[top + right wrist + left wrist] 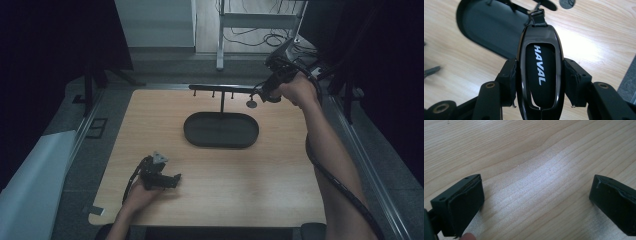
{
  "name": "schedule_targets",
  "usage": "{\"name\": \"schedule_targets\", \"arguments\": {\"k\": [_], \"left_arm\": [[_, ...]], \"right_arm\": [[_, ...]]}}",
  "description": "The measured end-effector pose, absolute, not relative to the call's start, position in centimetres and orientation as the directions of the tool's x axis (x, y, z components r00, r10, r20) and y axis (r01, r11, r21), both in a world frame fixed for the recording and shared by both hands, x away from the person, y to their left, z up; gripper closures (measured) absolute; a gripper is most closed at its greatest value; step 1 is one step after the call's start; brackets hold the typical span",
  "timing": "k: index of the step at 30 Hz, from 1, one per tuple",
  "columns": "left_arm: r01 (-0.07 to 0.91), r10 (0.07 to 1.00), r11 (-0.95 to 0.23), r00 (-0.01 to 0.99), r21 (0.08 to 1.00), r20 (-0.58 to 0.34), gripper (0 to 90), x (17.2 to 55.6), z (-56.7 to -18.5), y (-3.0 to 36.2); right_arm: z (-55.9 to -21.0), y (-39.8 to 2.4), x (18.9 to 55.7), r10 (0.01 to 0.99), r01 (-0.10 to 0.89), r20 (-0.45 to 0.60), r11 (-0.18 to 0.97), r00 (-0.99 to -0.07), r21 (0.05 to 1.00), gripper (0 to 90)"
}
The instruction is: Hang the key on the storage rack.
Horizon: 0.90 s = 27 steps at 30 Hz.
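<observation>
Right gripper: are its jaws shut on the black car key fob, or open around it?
Shut on it. The right gripper has both jaws pressed against the sides of the glossy black HAVAL key fob, raised above the wooden table.

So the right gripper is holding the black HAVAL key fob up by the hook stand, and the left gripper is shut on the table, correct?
Not quite. The left gripper is open: the left gripper view shows its jaws wide apart over bare table. The rest holds: the right gripper holds the black HAVAL key fob by the hook stand.

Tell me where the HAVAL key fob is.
The key fob is clamped in the right claw, raised at the right end of the hook rack, behind the oval tray.
</observation>
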<state>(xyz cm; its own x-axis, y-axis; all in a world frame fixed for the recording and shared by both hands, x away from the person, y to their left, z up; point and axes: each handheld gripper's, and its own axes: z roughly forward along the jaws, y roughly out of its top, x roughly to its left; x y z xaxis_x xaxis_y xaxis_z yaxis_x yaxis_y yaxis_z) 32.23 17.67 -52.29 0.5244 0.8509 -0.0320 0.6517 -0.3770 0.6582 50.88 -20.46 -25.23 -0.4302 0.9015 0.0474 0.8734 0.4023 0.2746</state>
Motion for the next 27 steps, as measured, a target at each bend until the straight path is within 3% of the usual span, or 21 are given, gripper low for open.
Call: {"name": "schedule_targets", "arguments": {"k": [11,27], "left_arm": [[0.652,0.851,-0.376,0.524,0.659,-0.033,0.0,32.2,-52.3,17.7],[0.652,0.85,-0.379,0.526,0.656,-0.032,0.0,32.2,-52.3,17.7]], "right_arm": [[-27.5,-22.4,52.0,0.935,0.903,0.004,0.341,-0.354,0.262,49.1],[-33.6,-21.2,52.8,0.916,0.892,-0.065,0.4,-0.396,0.211,48.9]]}}
